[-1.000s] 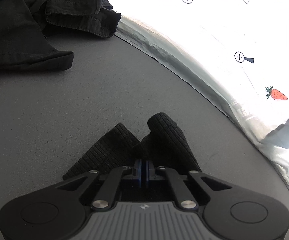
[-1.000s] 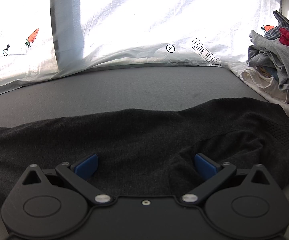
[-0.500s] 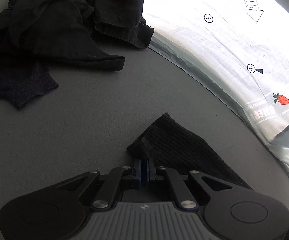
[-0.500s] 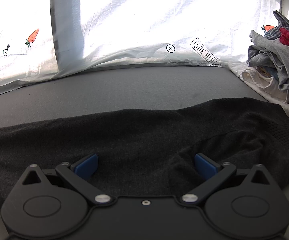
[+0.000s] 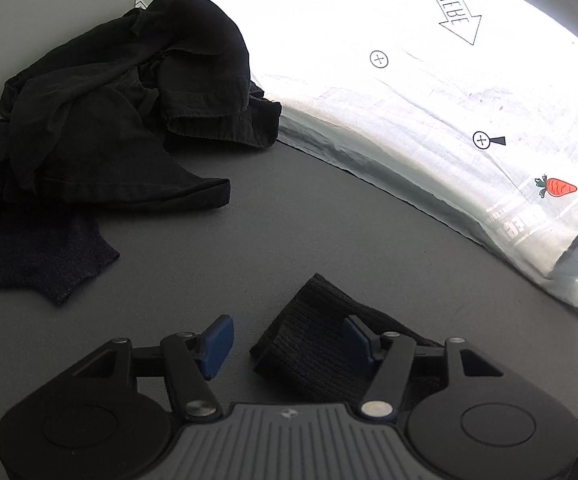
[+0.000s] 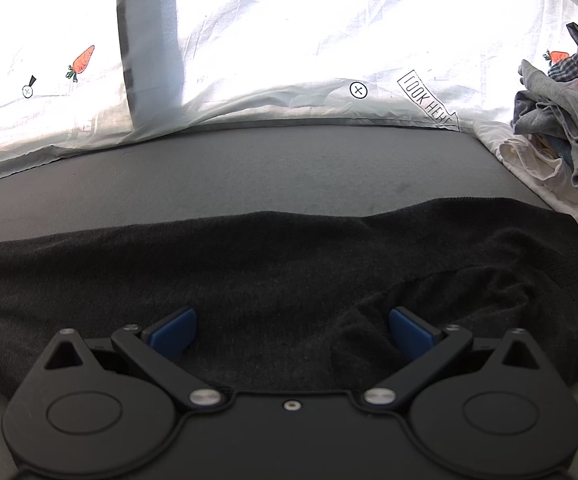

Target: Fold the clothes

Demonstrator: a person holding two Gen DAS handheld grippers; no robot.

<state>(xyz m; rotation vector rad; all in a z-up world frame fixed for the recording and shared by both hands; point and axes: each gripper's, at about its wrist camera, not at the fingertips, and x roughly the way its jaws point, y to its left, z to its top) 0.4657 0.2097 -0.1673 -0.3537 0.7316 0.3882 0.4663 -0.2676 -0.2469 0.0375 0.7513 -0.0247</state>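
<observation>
Both my claws (image 5: 285,342) (image 6: 293,330) gape wide, empty; ribbed cuff (image 5: 313,336) lies loose, so the sweater (image 6: 249,264) sleeve could bunch if I snag it

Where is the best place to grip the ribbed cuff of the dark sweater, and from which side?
Probably the cuff's free end edge, coming in low along the grey surface from the open left gripper's side. That edge lies flat and bare between the fingers, so they could close across the ribbing.
</observation>
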